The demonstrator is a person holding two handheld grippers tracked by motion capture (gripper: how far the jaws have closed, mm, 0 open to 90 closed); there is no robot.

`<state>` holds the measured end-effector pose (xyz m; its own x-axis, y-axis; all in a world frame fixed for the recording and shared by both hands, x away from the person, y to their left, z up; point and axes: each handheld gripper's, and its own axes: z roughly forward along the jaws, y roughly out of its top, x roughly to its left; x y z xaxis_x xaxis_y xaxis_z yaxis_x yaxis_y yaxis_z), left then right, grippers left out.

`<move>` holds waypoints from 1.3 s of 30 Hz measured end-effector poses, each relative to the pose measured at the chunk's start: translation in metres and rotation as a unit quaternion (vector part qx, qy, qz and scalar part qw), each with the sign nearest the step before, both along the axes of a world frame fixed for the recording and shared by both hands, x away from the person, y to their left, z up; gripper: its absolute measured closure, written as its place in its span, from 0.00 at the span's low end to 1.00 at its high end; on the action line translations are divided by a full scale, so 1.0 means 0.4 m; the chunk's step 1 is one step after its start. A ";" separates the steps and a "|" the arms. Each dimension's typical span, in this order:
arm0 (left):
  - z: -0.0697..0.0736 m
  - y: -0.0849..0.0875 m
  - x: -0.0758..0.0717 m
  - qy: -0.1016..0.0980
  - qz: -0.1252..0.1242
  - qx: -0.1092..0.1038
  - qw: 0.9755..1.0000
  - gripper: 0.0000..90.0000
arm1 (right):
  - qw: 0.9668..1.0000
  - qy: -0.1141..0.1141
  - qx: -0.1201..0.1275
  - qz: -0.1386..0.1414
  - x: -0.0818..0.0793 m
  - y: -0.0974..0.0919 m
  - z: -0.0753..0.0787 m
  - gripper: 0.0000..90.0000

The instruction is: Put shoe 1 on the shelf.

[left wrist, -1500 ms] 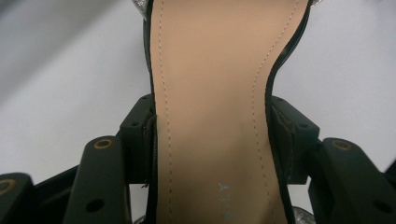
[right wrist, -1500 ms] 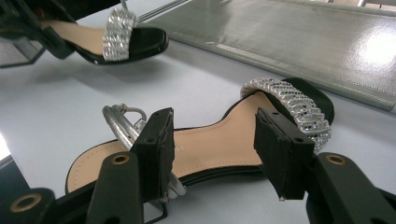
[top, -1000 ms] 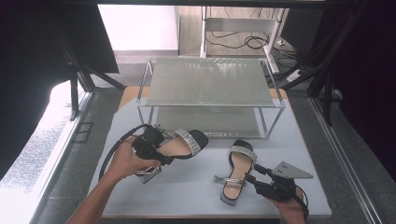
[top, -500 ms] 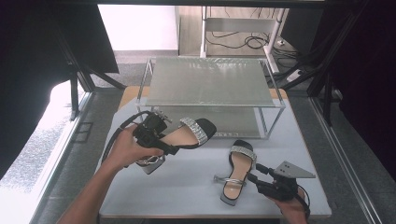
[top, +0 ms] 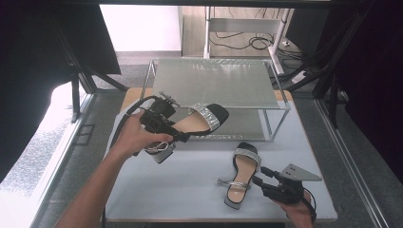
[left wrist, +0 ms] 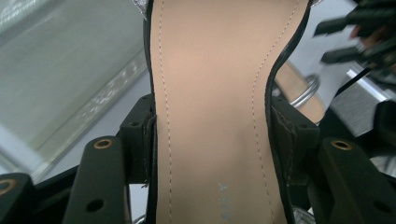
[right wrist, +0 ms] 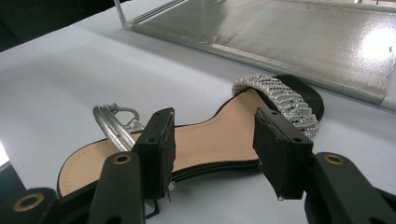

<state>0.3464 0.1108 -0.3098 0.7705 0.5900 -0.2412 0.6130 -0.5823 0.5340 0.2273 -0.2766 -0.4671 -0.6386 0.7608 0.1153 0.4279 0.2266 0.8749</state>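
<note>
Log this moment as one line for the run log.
left gripper: shut on raised sandal, toe over rack's lower shelf | right gripper: open, jaws astride second sandal lying on table

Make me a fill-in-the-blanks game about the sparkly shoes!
1. The left gripper holds one sandal up in the ____.
2. The other sandal lies flat on the ____.
3. The right gripper reaches this sandal with ____ jaws.
4. Behind both stands a metal ____ with two levels.

Missing words: air; table; open; shelf
</note>
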 end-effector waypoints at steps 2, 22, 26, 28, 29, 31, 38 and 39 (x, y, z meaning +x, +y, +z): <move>0.004 -0.004 0.006 -0.001 0.002 -0.001 1.000 0.47 | 1.000 -0.001 0.002 -0.001 0.000 -0.001 0.000 0.54; 0.100 -0.039 0.125 0.003 0.044 -0.002 0.999 0.47 | 1.000 -0.006 0.002 0.022 -0.004 0.008 0.000 0.53; 0.113 -0.042 0.149 0.000 0.057 -0.003 0.998 0.47 | 1.000 -0.008 0.003 0.023 -0.006 0.007 0.003 0.53; 0.115 -0.045 0.154 -0.008 0.064 0.000 0.998 0.47 | 1.000 -0.010 0.003 0.024 -0.006 0.006 0.006 0.53; 0.119 -0.048 0.168 -0.009 0.071 -0.003 0.997 0.47 | 1.000 -0.009 0.004 0.024 -0.006 0.006 0.007 0.53; 0.121 -0.048 0.185 -0.003 0.071 -0.010 0.997 0.47 | 1.000 -0.010 0.001 0.023 -0.006 0.004 0.006 0.53; 0.129 -0.046 0.238 0.003 0.095 -0.017 0.995 0.47 | 1.000 -0.010 0.004 0.019 -0.002 -0.004 0.006 0.53; 0.128 -0.046 0.246 0.004 0.101 -0.021 0.995 0.47 | 1.000 -0.010 0.005 0.019 -0.002 -0.005 0.006 0.53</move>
<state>0.4448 0.0925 -0.2587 0.6351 0.7220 -0.2746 0.7199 -0.4242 0.5494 0.2267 -0.2787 -0.4646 -0.6689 0.7352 0.1099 0.4025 0.2340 0.8850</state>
